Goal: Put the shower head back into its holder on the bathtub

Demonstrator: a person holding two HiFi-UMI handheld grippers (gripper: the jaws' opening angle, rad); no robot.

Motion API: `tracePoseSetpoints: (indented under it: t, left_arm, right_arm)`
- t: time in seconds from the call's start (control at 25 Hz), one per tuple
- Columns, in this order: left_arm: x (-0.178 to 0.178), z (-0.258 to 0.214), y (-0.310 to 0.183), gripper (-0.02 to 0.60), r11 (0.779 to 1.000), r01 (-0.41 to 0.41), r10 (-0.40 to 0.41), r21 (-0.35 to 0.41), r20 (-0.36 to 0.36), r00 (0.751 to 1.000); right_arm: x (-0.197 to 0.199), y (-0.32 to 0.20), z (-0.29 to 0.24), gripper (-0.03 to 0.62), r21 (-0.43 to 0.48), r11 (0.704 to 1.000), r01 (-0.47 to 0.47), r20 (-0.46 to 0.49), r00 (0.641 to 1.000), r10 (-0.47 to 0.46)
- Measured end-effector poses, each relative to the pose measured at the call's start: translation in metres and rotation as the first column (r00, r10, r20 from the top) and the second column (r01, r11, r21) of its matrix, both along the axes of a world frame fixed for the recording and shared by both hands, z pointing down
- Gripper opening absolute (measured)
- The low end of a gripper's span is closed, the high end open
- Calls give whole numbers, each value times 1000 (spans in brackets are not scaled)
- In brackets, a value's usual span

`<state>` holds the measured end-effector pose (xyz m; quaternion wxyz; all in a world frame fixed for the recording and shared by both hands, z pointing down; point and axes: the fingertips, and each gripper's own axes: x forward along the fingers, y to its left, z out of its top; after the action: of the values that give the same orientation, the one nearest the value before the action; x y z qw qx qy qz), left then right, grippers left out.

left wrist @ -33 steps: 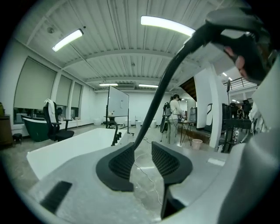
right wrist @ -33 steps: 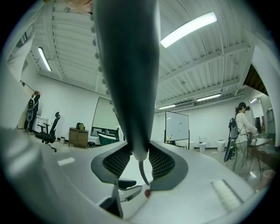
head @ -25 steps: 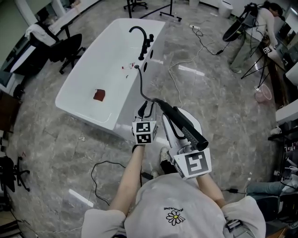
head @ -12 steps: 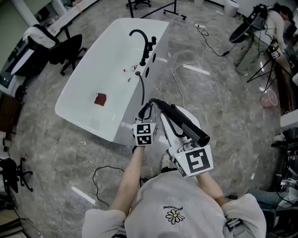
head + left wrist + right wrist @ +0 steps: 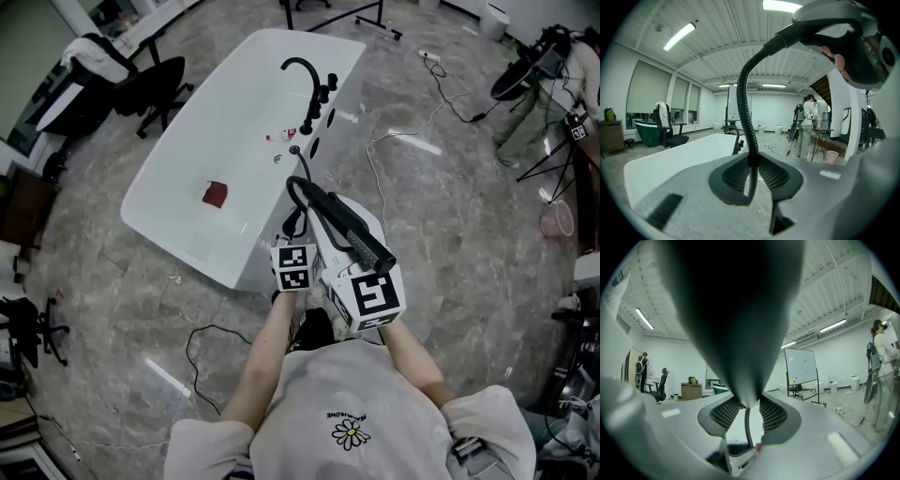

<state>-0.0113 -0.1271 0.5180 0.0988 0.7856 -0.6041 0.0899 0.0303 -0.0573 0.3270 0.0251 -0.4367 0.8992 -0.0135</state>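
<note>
Shower head (image 5: 349, 228): clear of the bathtub, carried in the air in front of the person's chest. Right tongs (image 5: 746, 408) are clamped on its narrow handle end, and the spray end points back toward the person. In the head view its long axis runs from about 10 o'clock (hose end) to about 4 o'clock. Left tongs (image 5: 752, 164) sit just beside the right, at its 9 o'clock. They have just been closing with the hose (image 5: 746, 108) between the pads, which appear to press on it at their far tips.

Governing relation: the dark rim fittings (image 5: 317, 142), where the hose is rooted, lie at about 12 o'clock from both tongs, near but not yet reached. Which fitting is the holder cannot be told. Judgement: the right hand, bearing the head, should lead with the hose end first, while the left keeps the hose slack clear.

Bathtub (image 5: 230, 131): white and freestanding, with a black faucet (image 5: 307, 73) on its rim at 12 o'clock. A small red item (image 5: 216, 195) lies on its bottom at 10 o'clock.

Floor (image 5: 450, 216): grey marble, with cables (image 5: 412, 103) trailing across it.

Beyond: an office chair (image 5: 159, 89) at 10 o'clock, and another person (image 5: 805, 124) standing far off among equipment stands.
</note>
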Motion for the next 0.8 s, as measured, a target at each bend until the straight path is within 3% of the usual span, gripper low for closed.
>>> tracePoseSetpoints:
  t: [0.4,0.8]
  left_arm:
    - [-65,2,-89,57,995,97,-97,-13,-18,995]
    - [-125,-94,-221,55,979,113,-109,168,-31,994]
  right_arm:
    - [-49,-74,2,135,5,999,44,-25,999,-44]
    - [-76,-153,-62,135,110,994,-1,-16,1000,3]
